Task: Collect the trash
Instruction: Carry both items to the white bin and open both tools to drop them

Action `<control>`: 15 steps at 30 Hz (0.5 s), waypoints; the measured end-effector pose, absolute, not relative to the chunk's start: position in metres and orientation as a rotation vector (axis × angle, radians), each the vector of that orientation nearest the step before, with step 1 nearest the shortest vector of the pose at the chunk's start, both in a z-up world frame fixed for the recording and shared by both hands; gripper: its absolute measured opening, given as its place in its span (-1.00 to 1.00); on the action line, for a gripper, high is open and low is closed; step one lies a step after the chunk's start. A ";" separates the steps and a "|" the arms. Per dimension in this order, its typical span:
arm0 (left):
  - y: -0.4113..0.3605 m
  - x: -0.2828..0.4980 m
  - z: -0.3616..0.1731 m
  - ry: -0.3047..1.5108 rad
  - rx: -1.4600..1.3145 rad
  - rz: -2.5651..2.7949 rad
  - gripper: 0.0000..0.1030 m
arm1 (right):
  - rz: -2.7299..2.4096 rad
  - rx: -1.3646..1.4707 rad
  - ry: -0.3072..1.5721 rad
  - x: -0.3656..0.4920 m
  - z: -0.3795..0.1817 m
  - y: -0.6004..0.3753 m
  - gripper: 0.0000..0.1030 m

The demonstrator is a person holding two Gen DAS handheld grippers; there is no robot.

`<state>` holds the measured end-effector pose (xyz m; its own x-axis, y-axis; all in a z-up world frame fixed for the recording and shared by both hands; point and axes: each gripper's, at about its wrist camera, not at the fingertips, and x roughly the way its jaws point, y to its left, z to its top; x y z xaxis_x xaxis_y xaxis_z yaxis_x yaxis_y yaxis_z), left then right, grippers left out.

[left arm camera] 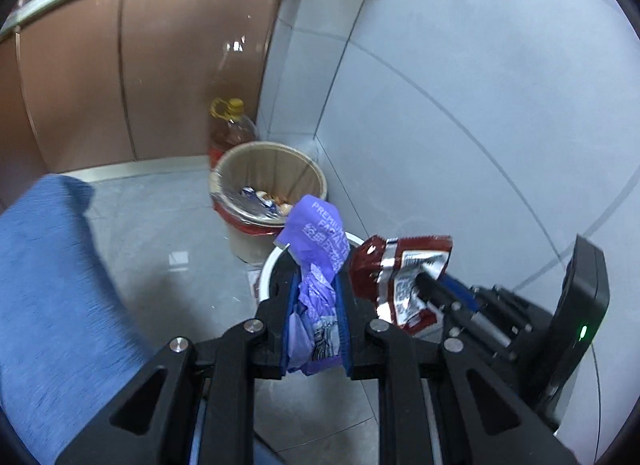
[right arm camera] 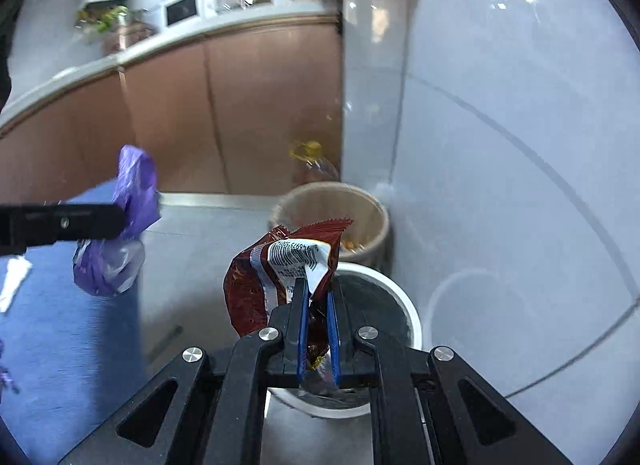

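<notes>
1. Trash came in two pieces: a crumpled purple tissue wrapper (left arm camera: 318, 249) of thin, soft plastic with white print, and a dark red snack packet (left arm camera: 400, 277) of creased foil, silver inside, with a white barcode panel.
2. The purple tissue wrapper sat squeezed between the blue-padded jaws of the left gripper (left arm camera: 316, 285), its top bulging above the fingertips and its tail hanging out below the pads; those jaws were clamped on it.
3. The dark red snack packet (right arm camera: 280, 277) was pinched between the blue pads of the right gripper (right arm camera: 318, 293), most of it fanning up and to the left of the fingertips; those jaws were clamped on it too.
4. Both pieces hung over a round white bin (right arm camera: 404, 301) with a dark inside, which stood on the glossy grey tiled floor (left arm camera: 168, 233).
5. Just behind it stood a second, round beige bin (left arm camera: 272, 161) lined with clear film, a red band on its rim, with scraps inside.
6. One clear plastic oil bottle (left arm camera: 232, 125) with a yellow cap stood behind the beige bin, against smooth brown cabinet doors (left arm camera: 160, 77).
7. Blue fabric (left arm camera: 52, 285) filled the left side.
</notes>
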<state>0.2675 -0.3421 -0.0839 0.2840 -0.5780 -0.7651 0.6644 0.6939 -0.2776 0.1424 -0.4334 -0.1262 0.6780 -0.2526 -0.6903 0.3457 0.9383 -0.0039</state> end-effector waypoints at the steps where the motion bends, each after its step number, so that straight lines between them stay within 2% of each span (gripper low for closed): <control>1: -0.356 0.275 -0.093 0.994 0.102 -0.838 -0.66 | -0.350 0.134 0.772 0.148 -0.136 -0.439 -0.83; 10: -0.416 0.308 -0.148 1.063 0.146 -0.858 -0.63 | -0.412 0.131 0.864 0.178 -0.184 -0.471 -0.81; 13: -0.426 0.314 -0.165 1.094 0.138 -0.856 -0.55 | -0.430 0.129 0.892 0.180 -0.194 -0.478 -0.81; 15: -0.430 0.317 -0.172 1.112 0.130 -0.860 -0.48 | -0.450 0.112 0.904 0.180 -0.199 -0.481 -0.69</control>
